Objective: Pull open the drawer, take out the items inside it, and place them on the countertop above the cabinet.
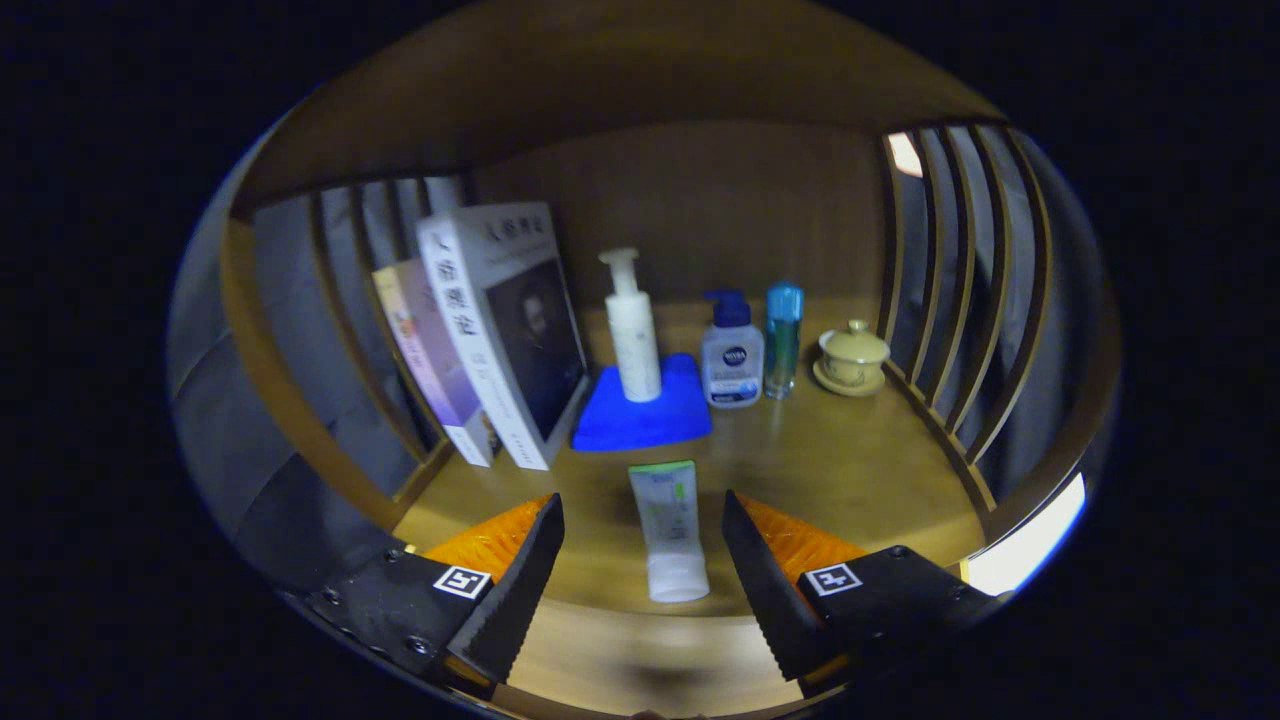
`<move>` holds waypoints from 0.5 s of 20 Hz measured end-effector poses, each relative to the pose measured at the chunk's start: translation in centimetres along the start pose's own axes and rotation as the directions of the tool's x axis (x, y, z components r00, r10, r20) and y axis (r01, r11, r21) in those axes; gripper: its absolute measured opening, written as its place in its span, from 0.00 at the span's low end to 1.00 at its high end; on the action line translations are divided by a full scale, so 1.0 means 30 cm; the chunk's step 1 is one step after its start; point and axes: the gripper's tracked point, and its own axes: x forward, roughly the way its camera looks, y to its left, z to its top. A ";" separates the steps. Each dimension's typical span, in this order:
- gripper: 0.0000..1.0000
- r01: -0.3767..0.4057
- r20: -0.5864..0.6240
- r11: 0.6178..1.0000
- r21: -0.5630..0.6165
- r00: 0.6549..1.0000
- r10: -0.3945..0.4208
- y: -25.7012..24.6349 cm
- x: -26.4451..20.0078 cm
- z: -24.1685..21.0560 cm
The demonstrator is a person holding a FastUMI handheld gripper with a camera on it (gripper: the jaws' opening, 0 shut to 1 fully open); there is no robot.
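A white squeeze tube [669, 530] with a green end lies flat on the wooden countertop [850, 470], cap toward me. It rests between my two fingers, which stand well apart on either side without touching it. My gripper [640, 575] is open and holds nothing. Beyond the tube a white pump bottle [632, 325] stands upright on a folded blue cloth [645, 412]. To the cloth's right are a white lotion bottle with a dark blue pump [732, 352], a slim blue bottle [783, 338] and a small yellow lidded cup on a saucer [853, 357].
Two books [500, 320] lean against the slatted left side [330, 330] of the shelf. A slatted side [950, 290] also closes the right, and a wooden back panel [700, 200] stands behind the bottles. Bare wood lies ahead of the right finger.
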 end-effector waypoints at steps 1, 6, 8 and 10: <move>0.98 -0.024 0.043 1.000 -0.002 0.999 0.024 0.028 -0.060 0.008; 0.98 -0.040 0.257 0.999 -0.033 0.965 0.048 0.096 -0.320 -0.004; 0.98 -0.034 0.319 0.999 -0.041 0.947 0.046 0.106 -0.411 -0.044; 0.98 -0.020 0.364 0.999 -0.048 0.931 0.036 0.096 -0.488 -0.101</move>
